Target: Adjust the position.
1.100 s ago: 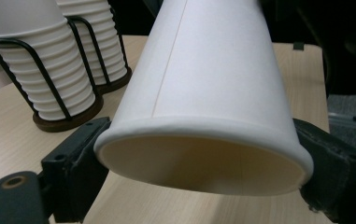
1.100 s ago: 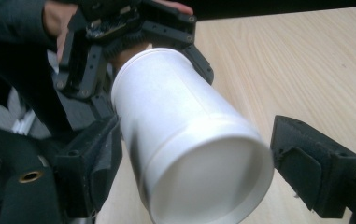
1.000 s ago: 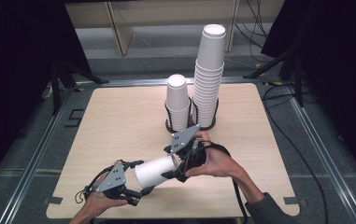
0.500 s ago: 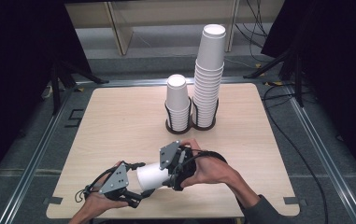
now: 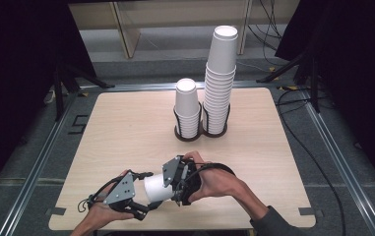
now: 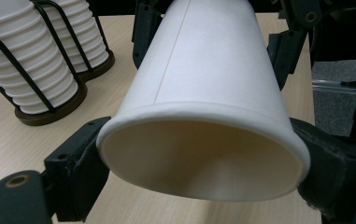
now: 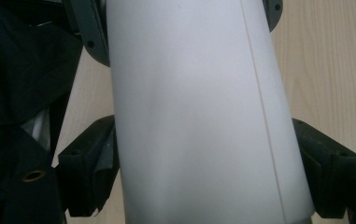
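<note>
Lying on its side low over the near edge of the surface, the white paper cup spans the gap between both tools. Left hand-held gripper has its black jaws pressed against the cup's rim, one on each side, mouth turned toward its camera; those jaws have just been closing in on it. Right hand-held gripper sits at the other end, its jaws flanking the cup's body close against the wall; whether they actually squeeze it I cannot tell. Up the surface, well apart from the hands, the short cup stack and the tall cup stack stand upright in a black wire holder.
</note>
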Demonstrator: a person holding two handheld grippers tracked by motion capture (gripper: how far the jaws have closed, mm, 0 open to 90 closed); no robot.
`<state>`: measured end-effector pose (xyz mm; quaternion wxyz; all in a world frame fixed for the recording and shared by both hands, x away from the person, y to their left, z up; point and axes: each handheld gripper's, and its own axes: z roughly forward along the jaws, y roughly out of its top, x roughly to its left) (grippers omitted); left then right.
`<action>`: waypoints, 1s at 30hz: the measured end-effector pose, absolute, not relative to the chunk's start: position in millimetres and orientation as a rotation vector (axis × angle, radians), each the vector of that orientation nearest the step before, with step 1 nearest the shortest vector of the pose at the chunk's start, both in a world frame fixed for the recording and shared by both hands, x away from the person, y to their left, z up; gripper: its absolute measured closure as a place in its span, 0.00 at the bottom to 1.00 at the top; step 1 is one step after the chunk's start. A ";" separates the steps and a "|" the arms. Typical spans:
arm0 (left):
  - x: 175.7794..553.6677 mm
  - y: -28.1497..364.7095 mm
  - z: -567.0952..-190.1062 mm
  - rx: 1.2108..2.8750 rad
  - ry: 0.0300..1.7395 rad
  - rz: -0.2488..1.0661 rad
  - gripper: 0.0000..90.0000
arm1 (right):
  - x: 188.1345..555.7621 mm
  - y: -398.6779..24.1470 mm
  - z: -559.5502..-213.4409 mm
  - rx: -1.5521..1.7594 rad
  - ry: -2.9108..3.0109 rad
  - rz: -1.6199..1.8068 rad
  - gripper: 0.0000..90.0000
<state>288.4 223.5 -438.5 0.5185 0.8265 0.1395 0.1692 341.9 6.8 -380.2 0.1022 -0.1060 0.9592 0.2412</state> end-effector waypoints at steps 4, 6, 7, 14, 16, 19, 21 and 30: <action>288.2 224.5 -437.3 1.991 0.320 0.394 0.14 | 343.0 7.1 -382.7 -0.328 2.833 0.704 0.23; 288.7 224.1 -438.5 1.962 0.316 0.386 0.14 | 343.1 6.0 -383.2 -0.328 2.847 0.709 0.24; 288.8 224.2 -438.7 1.952 0.310 0.375 0.14 | 343.5 5.4 -383.7 -0.339 2.858 0.714 0.24; 292.4 228.9 -440.5 1.879 0.320 0.332 0.08 | 347.7 0.3 -387.1 -0.341 2.895 0.799 0.25; 293.4 229.6 -441.4 1.855 0.332 0.320 0.07 | 348.5 -1.0 -388.0 -0.328 2.897 0.809 0.25; 293.6 233.0 -439.1 1.823 0.353 0.311 0.08 | 351.4 -5.3 -388.0 -0.306 2.904 0.869 0.25; 293.9 234.0 -438.0 1.785 0.372 0.296 0.08 | 353.2 -8.4 -387.7 -0.279 2.915 0.922 0.25; 297.6 245.6 -434.7 1.672 0.442 0.321 0.16 | 369.0 -29.6 -382.8 -0.160 2.882 1.076 0.25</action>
